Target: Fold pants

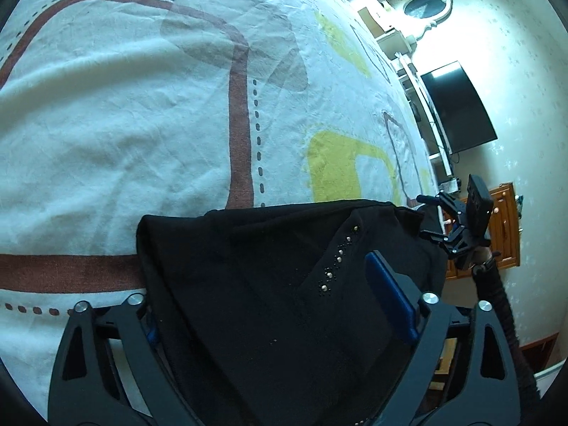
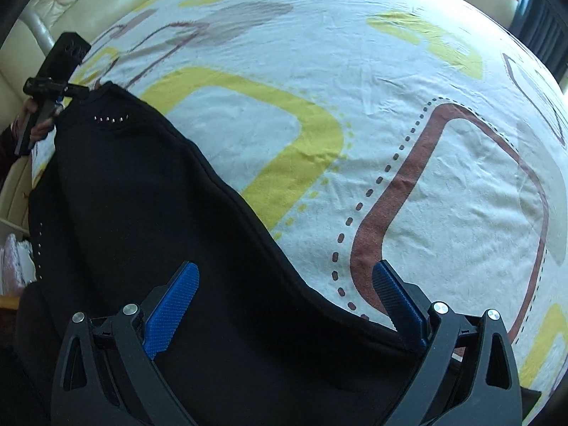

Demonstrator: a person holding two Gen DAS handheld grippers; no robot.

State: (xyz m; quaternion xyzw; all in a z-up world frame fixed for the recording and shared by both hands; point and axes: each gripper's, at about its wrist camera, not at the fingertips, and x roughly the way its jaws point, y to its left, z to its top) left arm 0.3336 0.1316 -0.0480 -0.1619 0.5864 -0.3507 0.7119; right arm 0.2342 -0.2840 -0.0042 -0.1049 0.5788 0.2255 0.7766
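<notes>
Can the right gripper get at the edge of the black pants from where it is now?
Probably yes: the right gripper is open, with the pants' edge lying between its fingers and nothing covering it.

Black pants [image 2: 142, 213], silver studs; white bedsheet [image 2: 408, 106], yellow, brown loops; blue tool pads [image 2: 172, 305].

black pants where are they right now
The black pants lie along the near edge of the patterned bedsheet, low and left in the right wrist view.
</notes>
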